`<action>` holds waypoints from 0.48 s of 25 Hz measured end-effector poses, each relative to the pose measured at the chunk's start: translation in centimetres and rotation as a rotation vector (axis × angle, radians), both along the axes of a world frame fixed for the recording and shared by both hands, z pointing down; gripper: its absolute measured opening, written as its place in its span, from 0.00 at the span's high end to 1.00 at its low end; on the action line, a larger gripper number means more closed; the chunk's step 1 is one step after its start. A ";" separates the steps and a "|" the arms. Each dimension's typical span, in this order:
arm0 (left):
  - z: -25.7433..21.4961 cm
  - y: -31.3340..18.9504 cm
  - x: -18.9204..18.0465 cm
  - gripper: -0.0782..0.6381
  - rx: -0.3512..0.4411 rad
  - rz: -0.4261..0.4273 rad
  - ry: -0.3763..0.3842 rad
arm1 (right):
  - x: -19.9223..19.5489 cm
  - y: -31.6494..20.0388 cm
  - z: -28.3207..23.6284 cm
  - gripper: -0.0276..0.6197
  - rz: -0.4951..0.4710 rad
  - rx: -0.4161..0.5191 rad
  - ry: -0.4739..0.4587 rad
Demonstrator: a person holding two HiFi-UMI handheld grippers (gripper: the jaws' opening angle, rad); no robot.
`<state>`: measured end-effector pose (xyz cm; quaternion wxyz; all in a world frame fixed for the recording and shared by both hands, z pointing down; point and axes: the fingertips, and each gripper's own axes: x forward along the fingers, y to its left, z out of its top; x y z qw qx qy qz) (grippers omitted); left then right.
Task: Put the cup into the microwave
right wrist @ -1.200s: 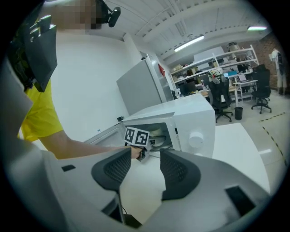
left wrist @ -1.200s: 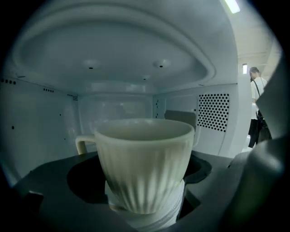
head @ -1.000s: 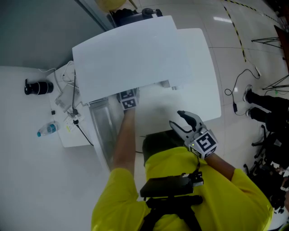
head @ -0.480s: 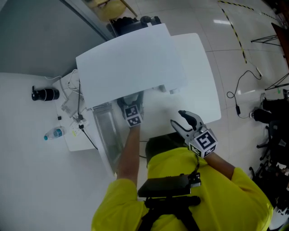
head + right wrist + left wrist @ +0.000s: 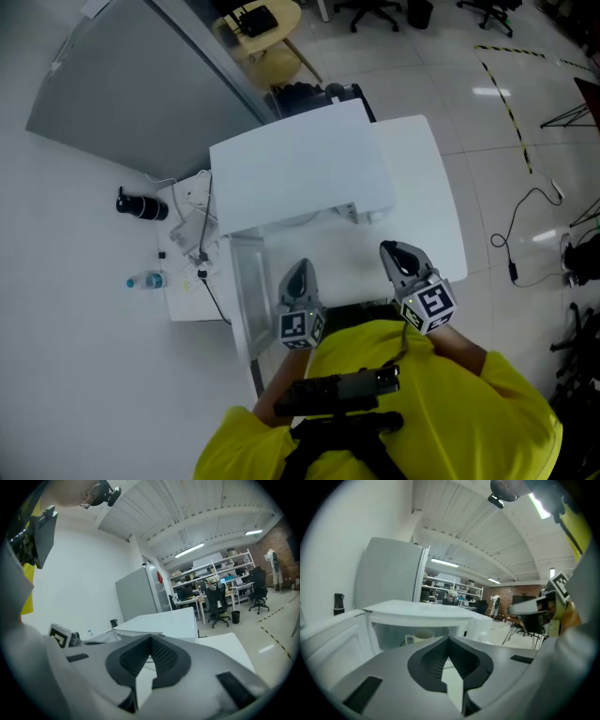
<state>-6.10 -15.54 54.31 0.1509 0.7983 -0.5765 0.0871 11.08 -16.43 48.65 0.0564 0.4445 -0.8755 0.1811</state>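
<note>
A white cup (image 5: pixel 417 637) with its handle to the left stands inside the white microwave (image 5: pixel 300 173), seen only in the left gripper view. The microwave's door (image 5: pixel 246 300) hangs open on the left. My left gripper (image 5: pixel 298 279) is shut with nothing in it, held in front of the open cavity and apart from the cup. To its right, my right gripper (image 5: pixel 401 255) is shut and empty too, over the white table (image 5: pixel 436 202). In their own views, the left gripper's (image 5: pixel 449 640) and right gripper's (image 5: pixel 150 638) jaws meet at the tip.
Left of the microwave lie a black cylinder (image 5: pixel 141 204), a small water bottle (image 5: pixel 148 280) and a tangle of cables (image 5: pixel 192 225). A cable (image 5: pixel 525 216) runs over the floor at the right. Office chairs and a yellow table stand beyond.
My left gripper has come back out of the microwave toward me, risen, and shut empty. The right gripper has lifted a little and shut. The cup stays inside.
</note>
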 end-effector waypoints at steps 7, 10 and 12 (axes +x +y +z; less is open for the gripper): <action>-6.6 0.6 3.3 0.89 0.025 0.030 0.085 | 0.5 0.7 -3.5 0.95 0.001 0.087 -0.002; -8.0 1.0 3.2 0.89 0.051 0.024 0.075 | 1.1 1.5 -4.5 0.95 0.006 0.109 -0.007; -9.0 1.5 2.8 0.89 0.078 0.019 0.050 | 1.5 2.0 -4.9 0.95 0.012 0.118 -0.009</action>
